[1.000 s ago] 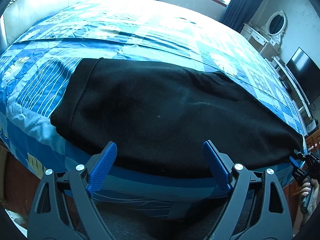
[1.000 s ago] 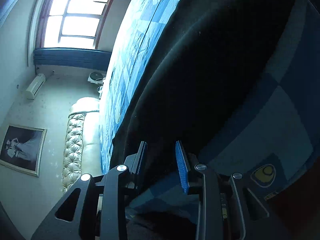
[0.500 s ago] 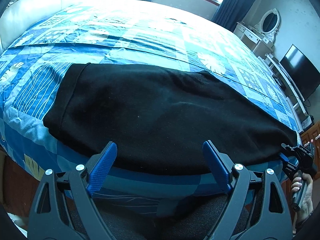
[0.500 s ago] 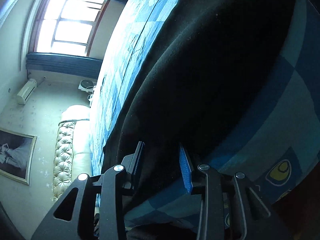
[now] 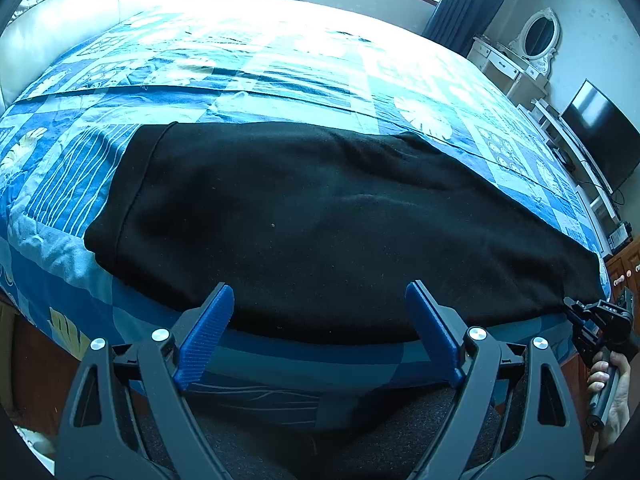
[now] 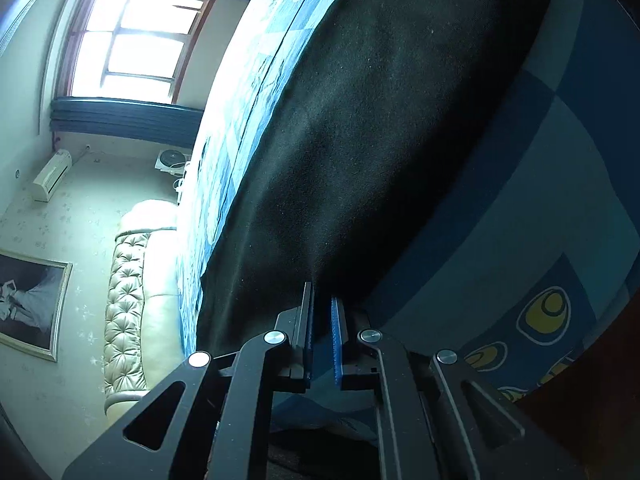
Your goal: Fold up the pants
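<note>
Black pants [image 5: 320, 232] lie flat across the near edge of a bed with a blue patterned quilt [image 5: 280, 64], waistband at the left. My left gripper [image 5: 320, 316] is open and empty, its blue pads just short of the pants' near edge. My right gripper [image 6: 322, 308] is nearly closed on the hem end of the pants [image 6: 360, 140], with the cloth's edge between its pads. It also shows at the far right of the left wrist view [image 5: 576, 308], at the pants' right end.
A cream padded headboard [image 5: 60, 12] is at the left. A dressing table with an oval mirror [image 5: 538, 38] and a dark TV [image 5: 600, 136] stand at the right wall. A window [image 6: 132, 44] is beyond the bed. The bed's wooden base [image 5: 32, 352] lies below the quilt.
My left gripper has pulled back and risen, so the pants look smaller and farther. My right gripper's jaws have narrowed onto the pants' hem edge.
</note>
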### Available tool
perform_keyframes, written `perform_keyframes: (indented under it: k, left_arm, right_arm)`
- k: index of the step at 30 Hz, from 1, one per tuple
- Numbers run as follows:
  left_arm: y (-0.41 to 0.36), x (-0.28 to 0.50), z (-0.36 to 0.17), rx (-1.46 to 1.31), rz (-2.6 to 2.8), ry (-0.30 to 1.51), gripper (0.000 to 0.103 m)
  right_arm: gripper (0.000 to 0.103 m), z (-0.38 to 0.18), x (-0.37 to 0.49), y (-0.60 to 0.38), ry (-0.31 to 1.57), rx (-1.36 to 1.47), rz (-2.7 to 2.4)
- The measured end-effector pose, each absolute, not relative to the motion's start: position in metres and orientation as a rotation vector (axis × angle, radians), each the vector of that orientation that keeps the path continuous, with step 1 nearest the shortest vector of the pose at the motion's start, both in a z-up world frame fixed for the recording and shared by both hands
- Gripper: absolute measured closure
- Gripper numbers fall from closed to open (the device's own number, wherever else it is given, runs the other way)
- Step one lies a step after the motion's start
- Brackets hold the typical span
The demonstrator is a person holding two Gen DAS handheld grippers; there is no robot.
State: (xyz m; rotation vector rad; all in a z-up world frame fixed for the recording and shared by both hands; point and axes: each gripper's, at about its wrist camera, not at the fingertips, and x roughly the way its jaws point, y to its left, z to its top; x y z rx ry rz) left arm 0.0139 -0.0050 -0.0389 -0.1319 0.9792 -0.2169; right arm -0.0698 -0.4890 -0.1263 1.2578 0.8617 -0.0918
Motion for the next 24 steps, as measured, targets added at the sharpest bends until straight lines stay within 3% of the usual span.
perform_keyframes:
  k: [4, 7, 8, 11, 18, 24]
  left_arm:
    - [-0.007, 0.012, -0.037, -0.093, -0.212, 0.958, 0.016]
    - [-0.007, 0.013, -0.036, -0.078, -0.219, 0.953, 0.016]
    - [-0.007, 0.014, -0.036, -0.08, -0.219, 0.954, 0.016]
    - [-0.005, 0.015, -0.038, -0.09, -0.215, 0.961, 0.016]
    - [0.003, 0.017, -0.04, -0.088, -0.193, 0.958, 0.016]
    - [0.017, 0.016, -0.045, -0.135, -0.167, 0.965, 0.016]
  right_arm:
    - [0.09, -0.108, -0.076, -0.5, 0.889, 1.165, -0.057]
    - [0.08, -0.071, -0.083, -0.521, 0.844, 0.991, -0.041]
    - [0.069, -0.059, -0.087, -0.534, 0.82, 0.943, -0.044]
    - [0.049, -0.031, -0.103, -0.593, 0.734, 0.875, -0.119]
    - [0.048, -0.045, -0.138, -0.741, 0.749, 0.922, -0.357]
    - [0.048, -0.079, -0.137, -0.775, 0.769, 0.965, -0.339]
